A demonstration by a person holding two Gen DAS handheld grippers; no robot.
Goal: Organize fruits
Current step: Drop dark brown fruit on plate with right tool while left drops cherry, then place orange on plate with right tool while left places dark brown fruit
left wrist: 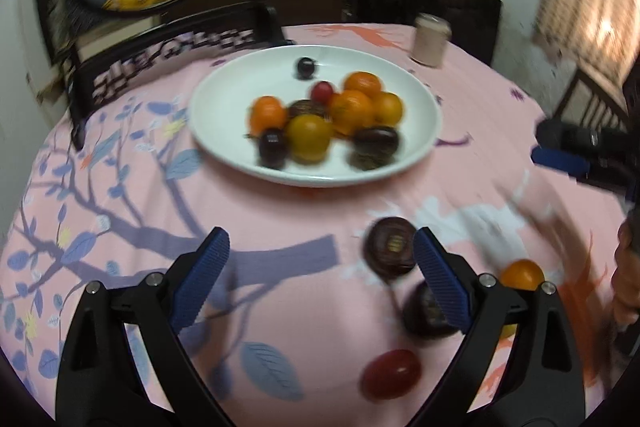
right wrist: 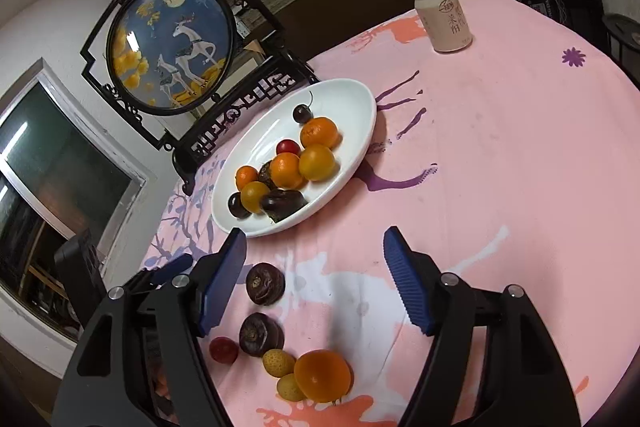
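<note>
- While most of the fruit sits heaped on the white plate (right wrist: 352, 99), oranges (right wrist: 317, 162), dark round fruits (right wrist: 282, 203) and a cherry (right wrist: 302, 113) among them, a loose cluster lies on the pink tablecloth (right wrist: 500, 155) nearer the camera than the plate.
- That cluster holds two dark brown fruits (right wrist: 265, 283), a small red one (right wrist: 224, 349), two pale yellow ones (right wrist: 278, 363) and one orange (right wrist: 323, 374), the last three touching.
- Right gripper (right wrist: 314, 277) hangs above the cluster, fingers spread wide, holding nothing.
- Left gripper (left wrist: 320, 273), seen in a motion-blurred view, is likewise spread and apparently empty; one dark fruit (left wrist: 390, 247) lies just beside its right finger.
- Beyond the plate stand a pale drink can (right wrist: 443, 19) and a round deer-painted screen (right wrist: 170, 45) in a black frame.
</note>
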